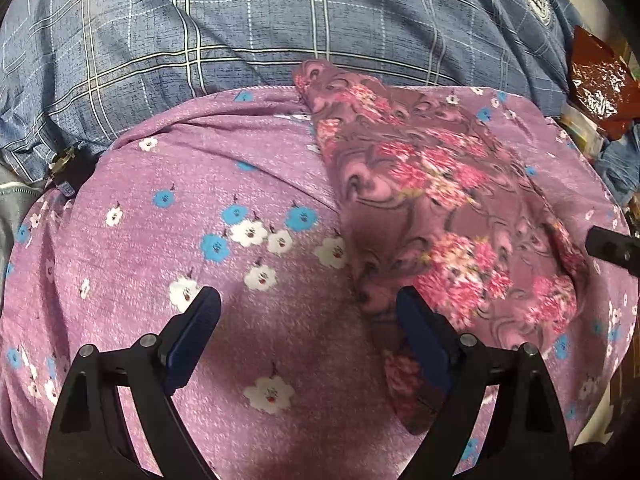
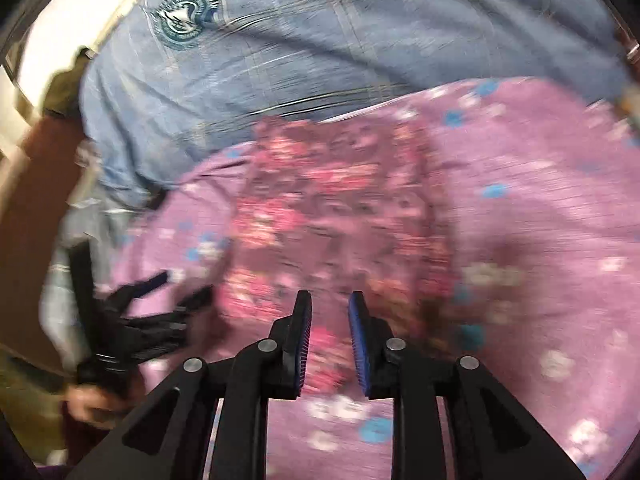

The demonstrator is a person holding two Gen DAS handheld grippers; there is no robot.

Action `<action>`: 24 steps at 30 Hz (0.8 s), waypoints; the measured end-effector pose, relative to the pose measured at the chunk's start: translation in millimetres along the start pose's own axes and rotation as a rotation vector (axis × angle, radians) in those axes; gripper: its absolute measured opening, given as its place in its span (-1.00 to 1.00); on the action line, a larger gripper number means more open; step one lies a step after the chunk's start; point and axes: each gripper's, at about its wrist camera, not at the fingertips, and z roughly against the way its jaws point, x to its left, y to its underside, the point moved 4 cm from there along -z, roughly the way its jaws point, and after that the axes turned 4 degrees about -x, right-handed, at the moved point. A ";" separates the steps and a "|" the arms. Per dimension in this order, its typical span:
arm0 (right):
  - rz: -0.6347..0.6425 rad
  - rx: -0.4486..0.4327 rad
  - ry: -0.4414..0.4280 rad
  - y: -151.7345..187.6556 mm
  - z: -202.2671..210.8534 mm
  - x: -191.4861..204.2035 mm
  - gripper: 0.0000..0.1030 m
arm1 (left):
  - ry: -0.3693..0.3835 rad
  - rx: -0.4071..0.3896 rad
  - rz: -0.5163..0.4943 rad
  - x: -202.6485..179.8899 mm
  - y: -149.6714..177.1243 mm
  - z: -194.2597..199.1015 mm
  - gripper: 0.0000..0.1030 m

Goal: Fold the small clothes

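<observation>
You are working with one small garment (image 1: 448, 216), a mauve piece with pink roses, lying at two o'clock on one lilac flowered sheet (image 1: 160, 240). Your left gripper (image 1: 308, 312) is gaping wide, holding nothing. Your right gripper (image 2: 330, 320) is standing partly open over the garment, gripping nothing, its view blurred.

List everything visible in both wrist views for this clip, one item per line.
Small garment: 1, mauve with pink roses, crumpled on the purple sheet, centre-right.
Purple sheet: 1, lilac with blue and white flowers, spread under the garment.
Blue sheet: 1, blue plaid with round logos, behind the purple sheet.
Foil bag: 1, red-brown, far right edge.
Left gripper: black, blue pads, open above the purple sheet.
Right gripper: black, blue pads, narrowly open over the garment; view blurred.
</observation>
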 end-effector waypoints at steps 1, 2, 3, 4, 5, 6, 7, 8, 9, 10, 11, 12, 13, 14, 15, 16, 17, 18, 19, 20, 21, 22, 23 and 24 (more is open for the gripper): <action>0.009 -0.009 0.020 2.4 0.4 -1.2 -0.23 | 0.005 0.000 -0.005 -2.1 1.9 1.5 0.75; 0.009 -0.020 0.038 7.5 4.0 -3.5 0.02 | 0.015 0.003 -0.010 -4.4 4.2 2.7 0.75; -0.010 -0.033 0.060 13.7 8.4 -7.8 0.12 | 0.027 0.008 -0.012 -6.4 6.3 3.5 0.75; -0.021 -0.036 0.072 15.8 7.8 -10.8 0.16 | 0.046 0.016 -0.013 -8.9 9.4 4.1 0.75; -0.035 -0.033 0.078 20.4 5.8 -12.4 0.15 | 0.068 0.025 -0.011 -11.8 13.2 4.9 0.75; -0.038 -0.024 0.075 20.5 2.2 -14.8 0.15 | 0.088 0.033 -0.010 -14.5 16.3 5.8 0.75; -0.045 -0.011 0.081 22.7 -4.6 -15.5 0.10 | 0.107 0.040 -0.011 -17.7 19.5 6.7 0.75; -0.057 0.003 0.101 24.8 -12.0 -17.3 0.07 | 0.124 0.043 -0.019 -21.4 22.7 8.0 0.75; -0.073 0.010 0.114 26.3 -17.1 -19.7 -0.02 | 0.130 0.042 -0.031 -24.5 24.8 9.1 0.75; -0.095 0.016 0.126 27.4 -26.4 -22.8 -0.45 | 0.126 0.035 -0.054 -28.0 27.0 10.6 0.75; -0.100 0.028 0.131 29.3 -30.7 -25.0 -0.82 | 0.117 0.029 -0.070 -30.1 27.7 11.6 0.75; -0.108 0.039 0.134 30.5 -34.1 -26.1 -0.83 | 0.107 0.022 -0.085 -30.8 28.3 12.1 0.75; -0.111 0.029 0.137 31.0 -32.5 -25.4 -0.90 | 0.106 0.020 -0.090 -29.5 28.0 12.4 0.75; -0.101 0.012 0.141 29.4 -28.6 -23.7 -0.92 | 0.110 0.023 -0.083 -26.7 27.5 11.9 0.75; -0.095 -0.008 0.145 27.9 -24.6 -22.8 -0.92 | 0.115 0.026 -0.070 -23.4 26.9 12.0 0.75; -0.096 -0.065 0.154 22.7 -11.5 -22.7 -0.93 | 0.122 0.025 -0.053 -19.6 25.7 12.8 0.75; -0.098 -0.099 0.162 19.8 -2.2 -22.8 -0.94 | 0.125 0.019 -0.038 -15.7 24.1 13.9 0.75; -0.102 -0.124 0.164 17.5 5.1 -23.5 -0.94 | 0.125 0.013 -0.029 -13.1 22.8 15.2 0.75; -0.110 -0.144 0.165 15.5 12.0 -26.5 -0.94 | 0.124 0.010 -0.025 -11.9 22.1 15.7 0.75; -0.121 -0.145 0.156 14.8 13.4 -31.2 -0.94 | 0.126 0.011 -0.026 -10.7 22.3 14.5 0.75; -0.135 -0.132 0.162 15.4 8.7 -36.2 -0.94 | 0.127 0.015 -0.028 -10.9 22.9 13.3 0.75; -0.154 -0.110 0.179 18.2 1.3 -42.3 -0.94 | 0.125 0.022 -0.033 -11.9 23.9 11.3 0.75; -0.169 -0.080 0.200 22.5 -9.1 -49.7 -0.94 | 0.122 0.030 -0.037 -12.8 24.9 9.2 0.75; -0.179 -0.052 0.206 26.1 -18.6 -55.0 -0.94 | 0.115 0.038 -0.047 -14.4 25.9 6.3 0.75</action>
